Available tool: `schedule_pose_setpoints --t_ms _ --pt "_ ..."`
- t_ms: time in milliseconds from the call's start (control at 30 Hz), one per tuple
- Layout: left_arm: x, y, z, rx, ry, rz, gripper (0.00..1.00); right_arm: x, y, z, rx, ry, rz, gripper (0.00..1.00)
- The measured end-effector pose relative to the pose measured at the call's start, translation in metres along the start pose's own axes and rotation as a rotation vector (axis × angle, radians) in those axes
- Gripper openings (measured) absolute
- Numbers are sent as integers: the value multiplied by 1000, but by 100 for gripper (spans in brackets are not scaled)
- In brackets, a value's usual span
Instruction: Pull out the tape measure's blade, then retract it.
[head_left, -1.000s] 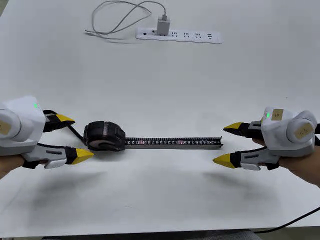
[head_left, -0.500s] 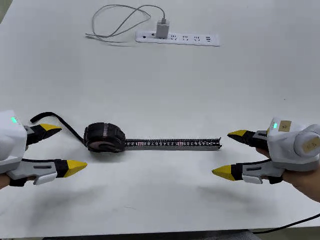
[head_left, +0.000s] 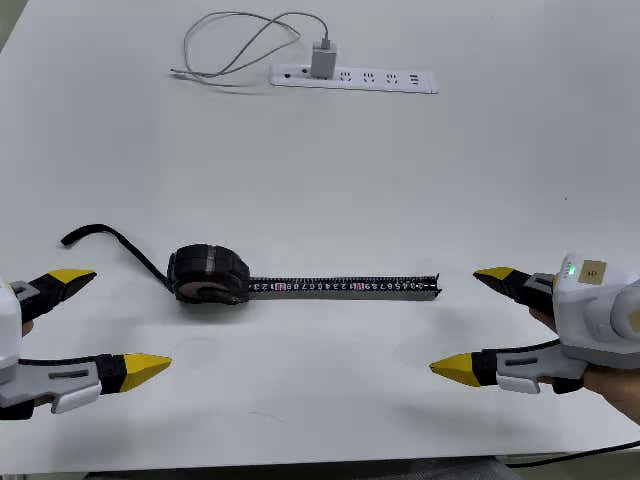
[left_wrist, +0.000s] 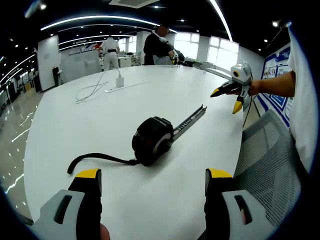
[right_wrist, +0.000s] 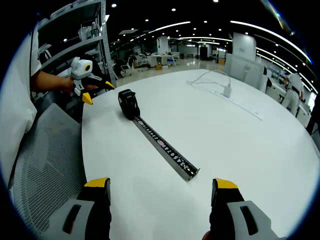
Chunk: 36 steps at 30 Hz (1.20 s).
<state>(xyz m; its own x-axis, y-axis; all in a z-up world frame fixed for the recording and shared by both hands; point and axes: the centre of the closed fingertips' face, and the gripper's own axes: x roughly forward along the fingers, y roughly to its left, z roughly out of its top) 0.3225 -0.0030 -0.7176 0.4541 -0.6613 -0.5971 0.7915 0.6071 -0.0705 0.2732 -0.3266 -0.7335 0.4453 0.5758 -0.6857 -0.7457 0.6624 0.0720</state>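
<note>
Two claws, both released w/ nothing in them: left claw (head_left: 128, 317) sits left of the tape measure (head_left: 208, 274), right claw (head_left: 457, 320) beyond the hook (head_left: 437, 285) on the blade (head_left: 345, 286), neither touching it. Tape measure lies mid tabletop (head_left: 320, 180), blade out flat to the right of the case (left_wrist: 152, 140). Case looks chunky, rounded black plastic, prob dense & grippy; I'd pinch it across the flat sides. Blade is thin metal, springy, kinks easily, so I'd take it by the hook. Black strap (head_left: 110, 240), limp, trails left of the case.
</note>
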Motion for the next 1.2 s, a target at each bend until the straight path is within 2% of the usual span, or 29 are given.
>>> schedule_pose_setpoints --t_ms 200,467,700,1000,1200 --pt "-9 -1 -10 -22 -1 20 86 -7 5 -3 5 -18 -18 87" --pt "-19 -9 -18 -27 -5 41 87 -13 11 -7 33 -38 -35 94" --pt "-26 -10 -24 -57 -18 76 93 -15 16 -10 40 -57 -59 99" --pt "-28 -12 -27 -62 -39 108 94 -17 17 -18 52 -65 -77 99" --pt "-29 -13 -24 -79 -56 108 94 -17 17 -21 56 -74 -82 99"
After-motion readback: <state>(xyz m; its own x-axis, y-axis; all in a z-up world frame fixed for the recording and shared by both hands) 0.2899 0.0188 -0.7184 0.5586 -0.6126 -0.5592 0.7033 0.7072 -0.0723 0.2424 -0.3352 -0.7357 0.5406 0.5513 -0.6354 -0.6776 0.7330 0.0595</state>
